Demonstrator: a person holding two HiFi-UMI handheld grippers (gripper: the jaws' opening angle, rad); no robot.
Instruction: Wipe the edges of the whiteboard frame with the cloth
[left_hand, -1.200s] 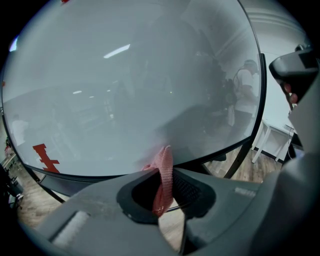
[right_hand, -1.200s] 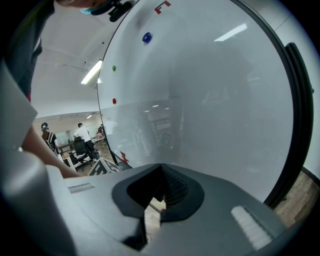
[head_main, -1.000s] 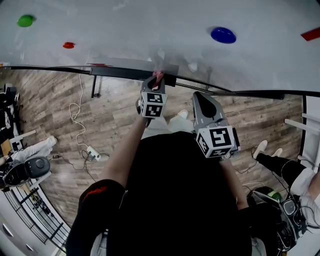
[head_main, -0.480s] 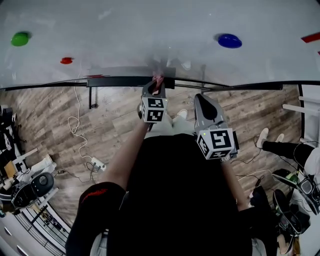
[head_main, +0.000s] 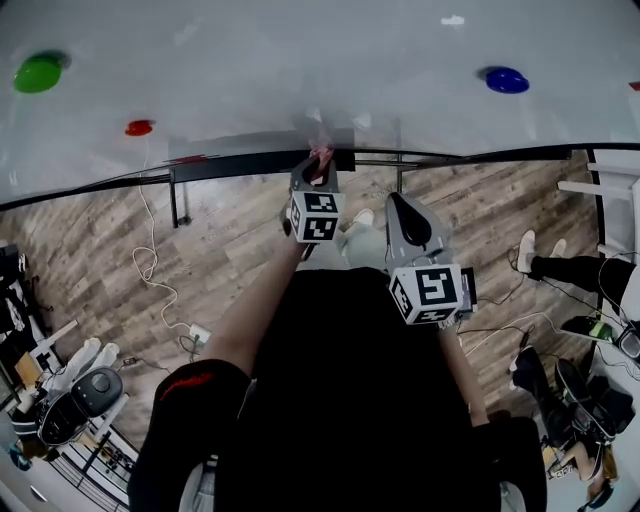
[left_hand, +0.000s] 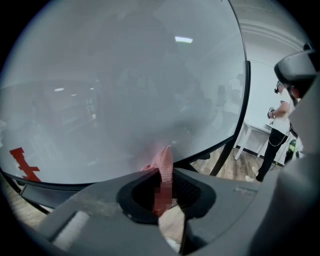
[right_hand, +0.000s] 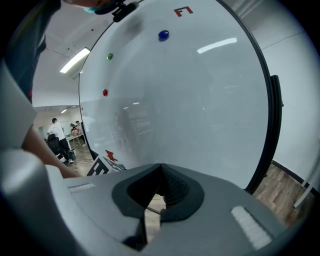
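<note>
The whiteboard (head_main: 300, 70) fills the top of the head view, its black frame (head_main: 480, 155) running along the lower edge. My left gripper (head_main: 316, 168) is shut on a pink cloth (head_main: 320, 153), which is pressed to the frame at the right end of a black tray (head_main: 250, 163). In the left gripper view the pink cloth (left_hand: 165, 157) sticks out from the left gripper (left_hand: 162, 175) against the board, with the frame (left_hand: 246, 100) to the right. My right gripper (head_main: 398, 200) hangs shut and empty below the frame, to the right. The right gripper (right_hand: 160, 172) faces the board.
Magnets sit on the board: green (head_main: 38, 73), red (head_main: 139, 127), blue (head_main: 506, 79). A cable and power strip (head_main: 195, 332) lie on the wood floor. A person's legs (head_main: 560, 270) and bags are at right. A chair (head_main: 75, 400) stands at lower left.
The head view has shifted, so the magnets sit further apart in the picture. My left gripper keeps the cloth at the same stretch of frame; my right gripper sits slightly lower.
</note>
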